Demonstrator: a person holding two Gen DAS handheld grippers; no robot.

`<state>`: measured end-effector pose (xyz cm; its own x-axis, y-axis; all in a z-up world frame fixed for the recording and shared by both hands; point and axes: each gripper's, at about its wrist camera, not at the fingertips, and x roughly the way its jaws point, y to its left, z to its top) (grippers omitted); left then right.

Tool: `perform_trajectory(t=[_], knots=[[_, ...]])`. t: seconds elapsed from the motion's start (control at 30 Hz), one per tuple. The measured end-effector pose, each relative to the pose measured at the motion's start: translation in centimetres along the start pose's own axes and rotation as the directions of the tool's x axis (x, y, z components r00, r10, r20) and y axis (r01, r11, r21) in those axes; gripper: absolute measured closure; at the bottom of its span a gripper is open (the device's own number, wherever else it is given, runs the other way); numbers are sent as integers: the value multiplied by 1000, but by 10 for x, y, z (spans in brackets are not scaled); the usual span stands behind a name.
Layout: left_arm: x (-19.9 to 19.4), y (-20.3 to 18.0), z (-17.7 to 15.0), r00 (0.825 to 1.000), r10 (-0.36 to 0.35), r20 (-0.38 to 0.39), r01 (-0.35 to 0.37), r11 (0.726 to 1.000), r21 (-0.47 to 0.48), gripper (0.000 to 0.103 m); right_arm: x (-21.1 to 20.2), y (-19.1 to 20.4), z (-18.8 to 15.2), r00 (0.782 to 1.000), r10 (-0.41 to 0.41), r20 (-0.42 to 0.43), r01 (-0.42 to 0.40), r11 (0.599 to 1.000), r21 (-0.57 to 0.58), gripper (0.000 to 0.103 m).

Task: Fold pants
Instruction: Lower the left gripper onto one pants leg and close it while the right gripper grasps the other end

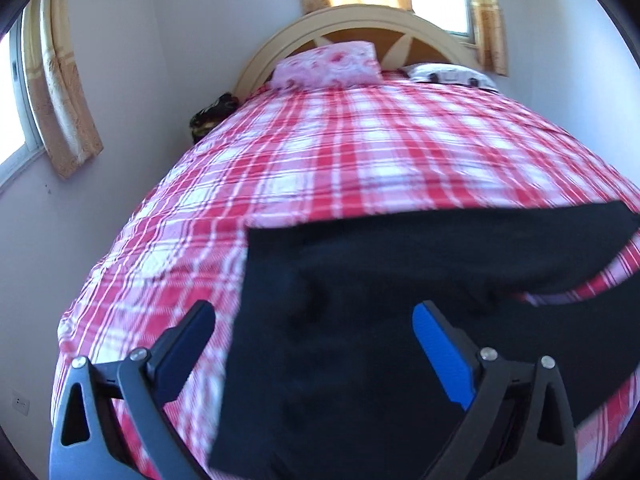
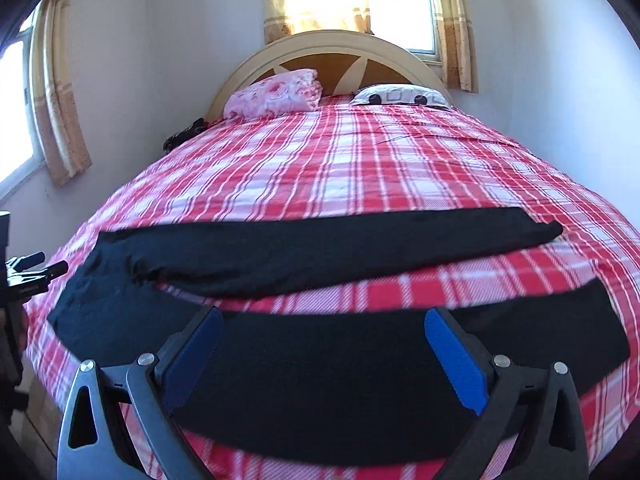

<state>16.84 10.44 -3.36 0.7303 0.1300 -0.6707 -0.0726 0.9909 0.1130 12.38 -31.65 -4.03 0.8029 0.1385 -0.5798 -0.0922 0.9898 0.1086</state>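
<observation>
A bed (image 2: 360, 168) with a red and white checked cover fills the room ahead of both claws, its curved headboard (image 2: 332, 46) at the far end under a curtained window (image 2: 400, 4). Black pants (image 2: 320, 364) lie flat across the near end of the bed, spread sideways: in the right wrist view one leg runs just under and beyond the right claw (image 2: 324, 344), and the other leg lies a little farther off, with a strip of cover showing between them. In the left wrist view the waist end of the pants (image 1: 340, 320) sits directly below the left claw (image 1: 314, 334), reaching past its right finger. Both claws stand wide open above the cloth and hold nothing. Two pillows rest far ahead against the headboard, a pink flowered pillow (image 2: 276, 92) to the left and a white patterned pillow (image 2: 400, 96) to the right.
</observation>
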Motion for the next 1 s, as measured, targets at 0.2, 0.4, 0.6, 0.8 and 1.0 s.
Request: perform_trajectory(t=[0.2, 0.4, 0.6, 0.8, 1.0], knots=[[71, 40, 33, 990, -63, -126, 47, 990, -131, 24, 18, -53, 33, 998, -57, -2, 57, 997, 56, 1], [124, 52, 42, 971, -111, -211, 74, 981, -179, 46, 36, -99, 54, 992, -124, -35, 126, 988, 84, 1], [150, 54, 46, 959, -141, -244, 93, 976, -198, 50, 62, -145, 66, 983, -160, -91, 171, 978, 122, 8], [162, 51, 46, 961, -126, -246, 89, 983, -159, 52, 92, -201, 82, 966, -208, -152, 233, 957, 170, 19], [167, 44, 47, 962, -88, -258, 64, 993, -100, 52, 127, -254, 96, 953, -207, -220, 260, 933, 248, 25]])
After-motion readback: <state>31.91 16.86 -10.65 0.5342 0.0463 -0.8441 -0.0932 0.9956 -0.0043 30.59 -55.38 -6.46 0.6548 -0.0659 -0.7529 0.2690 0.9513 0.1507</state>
